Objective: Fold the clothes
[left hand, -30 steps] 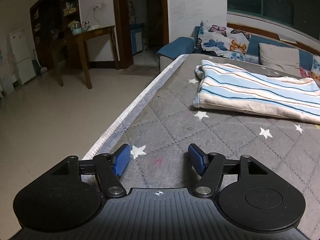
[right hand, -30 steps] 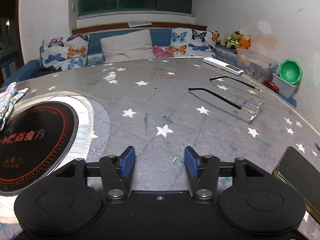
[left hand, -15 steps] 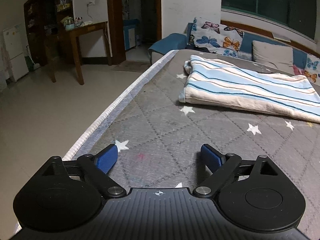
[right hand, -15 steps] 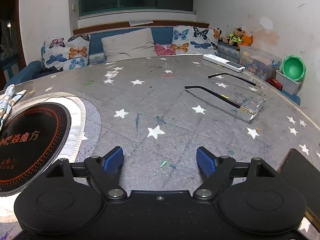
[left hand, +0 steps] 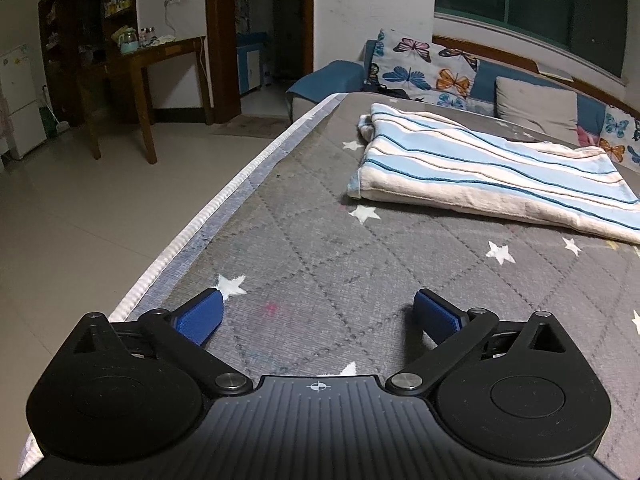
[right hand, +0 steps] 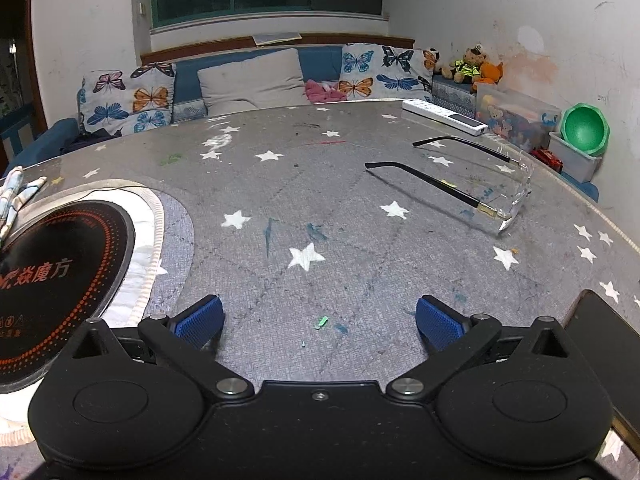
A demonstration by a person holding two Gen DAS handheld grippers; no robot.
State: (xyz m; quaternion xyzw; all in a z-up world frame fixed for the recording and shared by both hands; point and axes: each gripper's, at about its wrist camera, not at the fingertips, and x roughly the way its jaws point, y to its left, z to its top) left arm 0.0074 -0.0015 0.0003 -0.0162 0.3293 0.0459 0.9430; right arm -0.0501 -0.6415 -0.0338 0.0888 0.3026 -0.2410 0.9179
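Observation:
A blue-and-cream striped garment (left hand: 488, 172) lies folded flat on the grey star-patterned table cover (left hand: 320, 248), ahead and to the right in the left wrist view. My left gripper (left hand: 318, 314) is open and empty, low over the cover near the table's left edge, well short of the garment. My right gripper (right hand: 318, 316) is open and empty over bare cover. A corner of the striped garment (right hand: 16, 194) shows at the far left of the right wrist view.
A black round induction cooker (right hand: 52, 280) sits left of the right gripper. Glasses (right hand: 480, 184), a white remote (right hand: 444, 116) and a dark phone (right hand: 608, 360) lie to the right. Butterfly cushions (right hand: 128, 98) line the sofa behind. The table edge (left hand: 208, 216) drops to the floor.
Both grippers have opened wide from a narrower gap. The left view has swung slightly, bringing the garment nearer the centre.

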